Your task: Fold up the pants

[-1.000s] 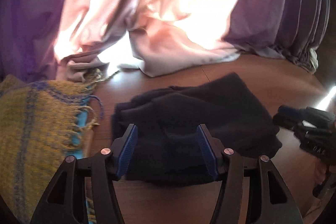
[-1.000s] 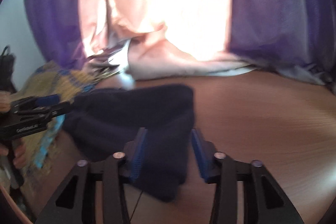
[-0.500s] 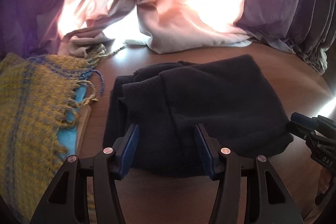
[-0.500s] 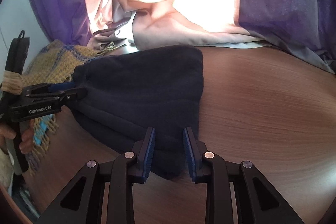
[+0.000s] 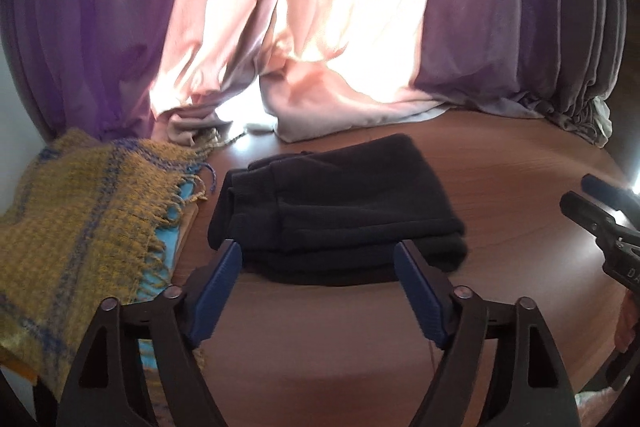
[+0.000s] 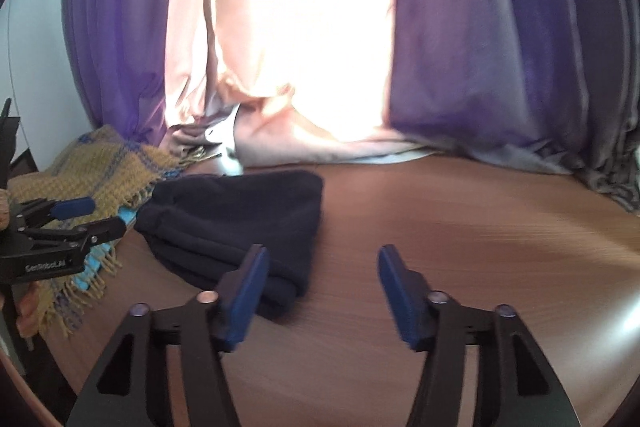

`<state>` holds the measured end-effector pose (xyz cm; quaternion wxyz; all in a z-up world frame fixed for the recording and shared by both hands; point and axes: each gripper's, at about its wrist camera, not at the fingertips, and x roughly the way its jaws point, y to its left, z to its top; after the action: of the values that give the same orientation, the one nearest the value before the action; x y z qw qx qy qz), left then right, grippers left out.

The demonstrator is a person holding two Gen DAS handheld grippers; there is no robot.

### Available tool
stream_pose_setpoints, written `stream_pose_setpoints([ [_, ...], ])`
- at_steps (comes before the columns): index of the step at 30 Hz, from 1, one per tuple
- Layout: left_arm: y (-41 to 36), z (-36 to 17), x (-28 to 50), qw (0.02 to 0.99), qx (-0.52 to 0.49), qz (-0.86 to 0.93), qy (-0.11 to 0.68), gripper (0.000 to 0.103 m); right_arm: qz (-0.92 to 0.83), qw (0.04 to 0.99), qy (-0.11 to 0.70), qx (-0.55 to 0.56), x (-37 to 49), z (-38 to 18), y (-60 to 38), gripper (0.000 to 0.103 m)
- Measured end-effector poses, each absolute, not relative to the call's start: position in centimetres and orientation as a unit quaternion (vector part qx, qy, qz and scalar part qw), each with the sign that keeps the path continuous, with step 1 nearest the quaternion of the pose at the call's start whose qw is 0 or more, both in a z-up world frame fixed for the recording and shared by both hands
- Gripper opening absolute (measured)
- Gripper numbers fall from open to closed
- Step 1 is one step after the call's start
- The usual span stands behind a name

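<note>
Dark navy pants (image 5: 332, 203) lie folded in a compact stack on the wooden table (image 5: 500, 187). My left gripper (image 5: 316, 251) hovers just before their near edge, its jaws opening, the blue pads clear of the cloth. In the right wrist view the pants (image 6: 240, 219) sit left of centre. My right gripper (image 6: 322, 253) hangs near their front right corner, jaws also opening, only bare table between the pads. Each gripper shows at the other view's edge: the right gripper (image 5: 600, 203) and the left gripper (image 6: 76, 217).
A yellow and blue fringed blanket (image 5: 80, 227) lies left of the pants, over something turquoise. Pink and purple curtains (image 5: 320, 47) hang along the back and pool on the table. Bare wood (image 6: 480, 227) stretches to the right. A hand (image 6: 28, 311) holds the left gripper.
Both grippers had the near edge of the pants between their pads. They have let go, spread wider, and pulled back and up. The pants now rest folded on the table.
</note>
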<state>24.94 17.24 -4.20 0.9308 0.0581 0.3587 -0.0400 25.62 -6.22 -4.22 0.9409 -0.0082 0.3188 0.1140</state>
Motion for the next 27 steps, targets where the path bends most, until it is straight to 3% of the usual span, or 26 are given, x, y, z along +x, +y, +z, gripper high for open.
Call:
stream_pose_setpoints([
  [9, 13.8, -1.4, 18.5, 0.944, 0.067, -0.031, 0.321, 0.096, 0.079, 0.955, 0.286, -0.016, 18.9, -0.8, -9.2, 0.088],
  [18, 10.9, 0.5, 11.4, 0.956, 0.052, -0.007, 0.289, 0.103, 0.088, 0.955, 0.284, -0.014, 13.0, 0.9, -11.9, 0.088],
  [27, 8.4, 0.3, 5.4, 0.955, 0.040, -0.013, 0.293, 0.103, 0.081, 0.953, 0.292, -0.011, 7.1, 1.3, -14.3, 0.088],
])
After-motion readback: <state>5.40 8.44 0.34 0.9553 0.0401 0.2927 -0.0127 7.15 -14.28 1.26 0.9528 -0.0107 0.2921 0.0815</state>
